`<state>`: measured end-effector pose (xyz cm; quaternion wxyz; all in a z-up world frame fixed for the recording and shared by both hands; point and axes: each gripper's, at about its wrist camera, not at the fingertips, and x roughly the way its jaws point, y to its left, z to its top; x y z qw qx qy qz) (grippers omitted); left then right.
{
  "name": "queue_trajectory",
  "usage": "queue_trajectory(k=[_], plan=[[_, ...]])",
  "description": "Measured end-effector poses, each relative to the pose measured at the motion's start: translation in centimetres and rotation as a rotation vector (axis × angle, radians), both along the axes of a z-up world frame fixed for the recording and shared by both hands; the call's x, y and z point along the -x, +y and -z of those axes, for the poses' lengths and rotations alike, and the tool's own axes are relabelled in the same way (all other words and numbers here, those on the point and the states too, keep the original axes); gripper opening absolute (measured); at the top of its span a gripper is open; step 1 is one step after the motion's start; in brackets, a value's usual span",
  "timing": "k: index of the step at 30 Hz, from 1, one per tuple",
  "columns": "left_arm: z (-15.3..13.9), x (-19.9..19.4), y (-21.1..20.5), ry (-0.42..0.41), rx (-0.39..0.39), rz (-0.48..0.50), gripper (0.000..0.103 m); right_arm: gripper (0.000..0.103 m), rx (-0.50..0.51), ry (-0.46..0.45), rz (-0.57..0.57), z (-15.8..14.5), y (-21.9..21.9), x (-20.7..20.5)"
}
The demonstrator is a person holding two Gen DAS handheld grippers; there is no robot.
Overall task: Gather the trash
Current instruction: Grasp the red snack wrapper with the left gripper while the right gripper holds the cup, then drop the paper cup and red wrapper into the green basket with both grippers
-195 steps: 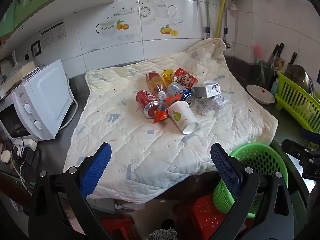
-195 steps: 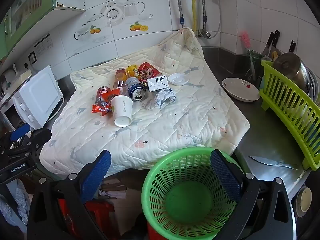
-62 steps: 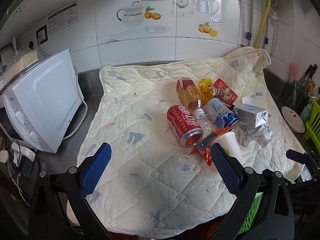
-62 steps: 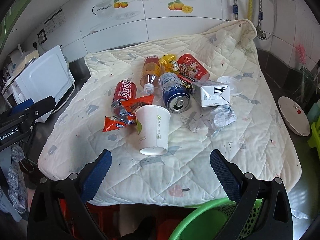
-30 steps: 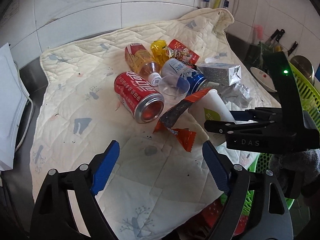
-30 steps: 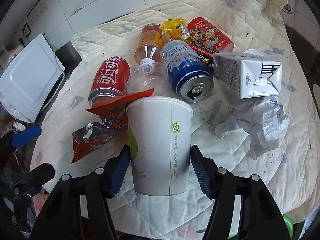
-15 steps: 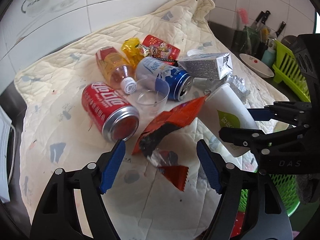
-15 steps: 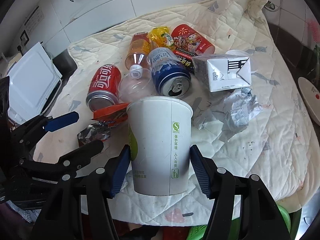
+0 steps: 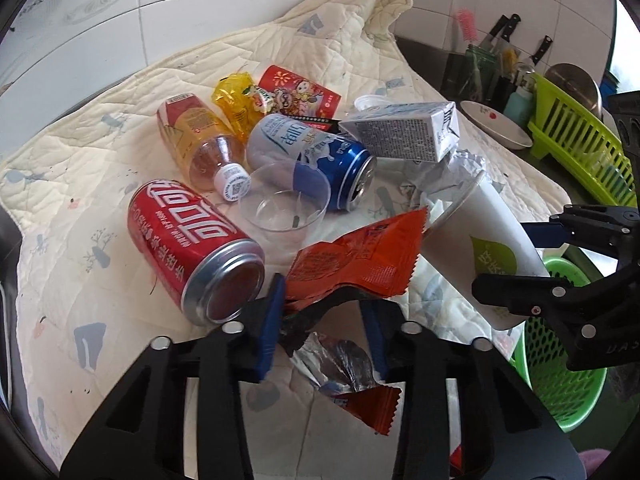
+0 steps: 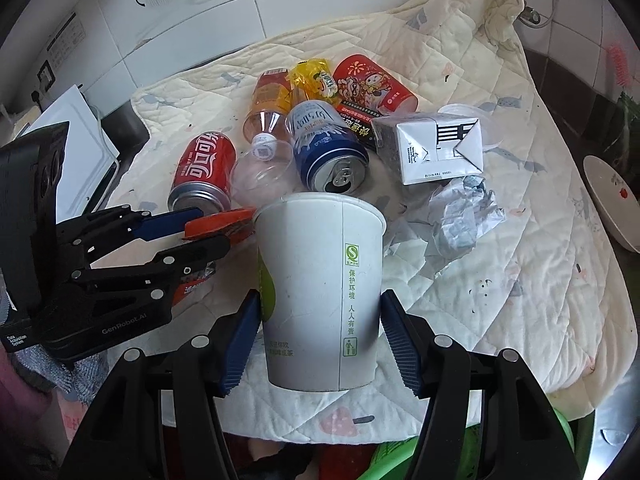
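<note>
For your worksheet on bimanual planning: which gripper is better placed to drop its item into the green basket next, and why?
Right. The right gripper is shut on the paper cup, and the green basket sits just beneath it. The left gripper has only just been closing around the orange wrapper.

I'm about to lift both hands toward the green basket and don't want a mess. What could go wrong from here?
1. The left claw has just been closing on the orange wrapper near one torn end; the crinkled foil may slip out.
2. The red can lies right beside that claw, so lifting could set it rolling.
3. The right claw holds the paper cup low on its body; hard squeezing may crush it.
</note>
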<state>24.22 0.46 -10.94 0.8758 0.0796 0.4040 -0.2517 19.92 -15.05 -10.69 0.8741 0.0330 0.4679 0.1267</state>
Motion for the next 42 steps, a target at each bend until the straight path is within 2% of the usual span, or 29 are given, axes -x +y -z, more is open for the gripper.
queue_trajectory(k=[1,3,9,15,24,33,42], plan=[[0.1,-0.1,-0.1,0.004,-0.001,0.007,0.019,0.059,0.002,-0.004,0.002,-0.1,0.0,0.1],[0.1,-0.4,-0.1,0.014,0.013,0.021,0.011,0.059,0.006,-0.006,0.004,-0.3,-0.1,0.2],[-0.7,-0.1,0.2,0.005,0.047,0.007,0.0,0.059,0.015,-0.019,0.013,-0.6,-0.5,1.0],[-2.2,1.3,0.6,0.006,0.096,-0.016,0.0,0.059,0.02,-0.039,0.012,-1.1,-1.0,2.8],[-4.9,5.6,-0.2,-0.003,0.168,-0.018,0.0,0.059,0.072,-0.065,0.02,-1.4,-3.5,8.3],[-6.0,11.2,-4.5,0.016,0.211,0.067,0.0,0.059,0.116,-0.03,0.108,0.2,-9.1,14.2],[-5.2,15.7,-9.8,0.061,0.216,0.177,0.0,0.06,0.121,0.031,0.223,2.3,-14.7,18.3]])
